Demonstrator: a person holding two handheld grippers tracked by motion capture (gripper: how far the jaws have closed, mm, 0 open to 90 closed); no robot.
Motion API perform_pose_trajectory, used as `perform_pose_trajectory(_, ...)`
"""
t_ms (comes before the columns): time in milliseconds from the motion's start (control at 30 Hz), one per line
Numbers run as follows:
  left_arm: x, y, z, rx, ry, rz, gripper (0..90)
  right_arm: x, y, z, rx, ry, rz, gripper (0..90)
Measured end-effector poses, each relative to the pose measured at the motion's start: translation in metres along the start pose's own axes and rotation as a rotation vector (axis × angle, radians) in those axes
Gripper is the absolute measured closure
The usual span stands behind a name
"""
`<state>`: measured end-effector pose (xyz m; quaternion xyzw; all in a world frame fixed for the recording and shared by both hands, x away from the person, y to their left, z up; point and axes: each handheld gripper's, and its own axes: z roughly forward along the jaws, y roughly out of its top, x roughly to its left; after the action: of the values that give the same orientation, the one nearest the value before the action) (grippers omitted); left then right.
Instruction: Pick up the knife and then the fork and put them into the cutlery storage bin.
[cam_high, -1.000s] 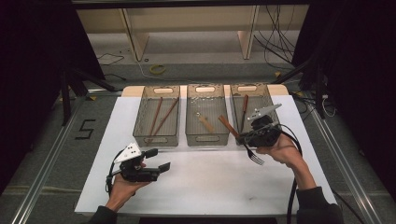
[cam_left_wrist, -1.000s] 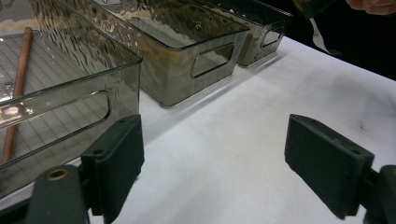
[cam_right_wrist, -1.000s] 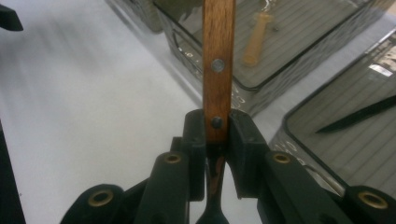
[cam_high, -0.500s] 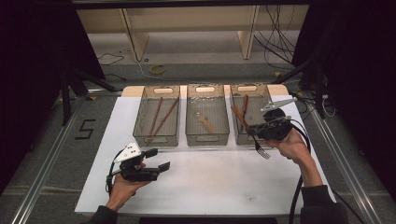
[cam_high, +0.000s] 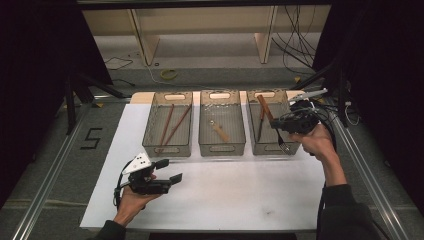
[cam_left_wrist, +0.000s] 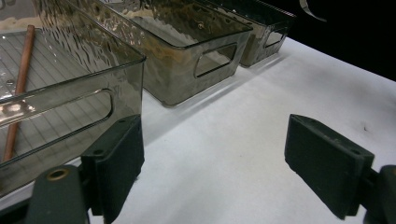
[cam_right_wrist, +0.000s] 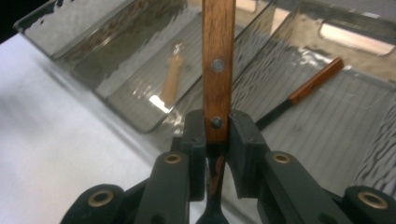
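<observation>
The bench (cam_high: 240, 200) carries a white sheet, and at its far side three smoky clear bins stand in a row, side by side. The left bin (cam_high: 168, 125) holds two long brown sticks (cam_high: 170, 125). The middle bin (cam_high: 222, 125) holds a small pale wooden piece (cam_high: 219, 132). The right bin (cam_high: 267, 125) holds a dark-bladed utensil with a brown handle (cam_right_wrist: 310, 88), lying along its floor.

At the near left, the left gripper (cam_high: 167, 172) rests in a hand just above the sheet, its jaws wide apart with nothing between them, pointing toward the bins.

At the far right, the right gripper (cam_high: 286, 123) is held over the right bin's near right corner. Its jaws are clamped on the wooden handle of a fork (cam_right_wrist: 218, 70), close to the lower rivet. The fork is tilted, with its handle slanting up toward the far left over the bin and its tines (cam_high: 283, 147) hanging by the bin's near wall.
</observation>
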<state>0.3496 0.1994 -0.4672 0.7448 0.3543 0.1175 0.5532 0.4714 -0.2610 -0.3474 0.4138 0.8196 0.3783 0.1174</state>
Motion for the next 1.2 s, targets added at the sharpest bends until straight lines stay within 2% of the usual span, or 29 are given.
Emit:
perform_pose_trajectory(300,0.000,0.000,0.000,-0.001,0.001,0.000,19.2,-0.011,0.022,0.005,-0.028,-0.026,0.046,78.5)
perform_pose_trajectory(500,0.001,0.000,0.000,-0.002,0.001,-0.001,19.2,-0.018,0.032,0.014,-0.027,-0.053,0.079,78.6)
perform_pose_trajectory(1200,0.000,0.000,0.000,-0.004,0.000,0.002,19.3,-0.031,0.045,0.029,-0.013,-0.095,0.134,78.5)
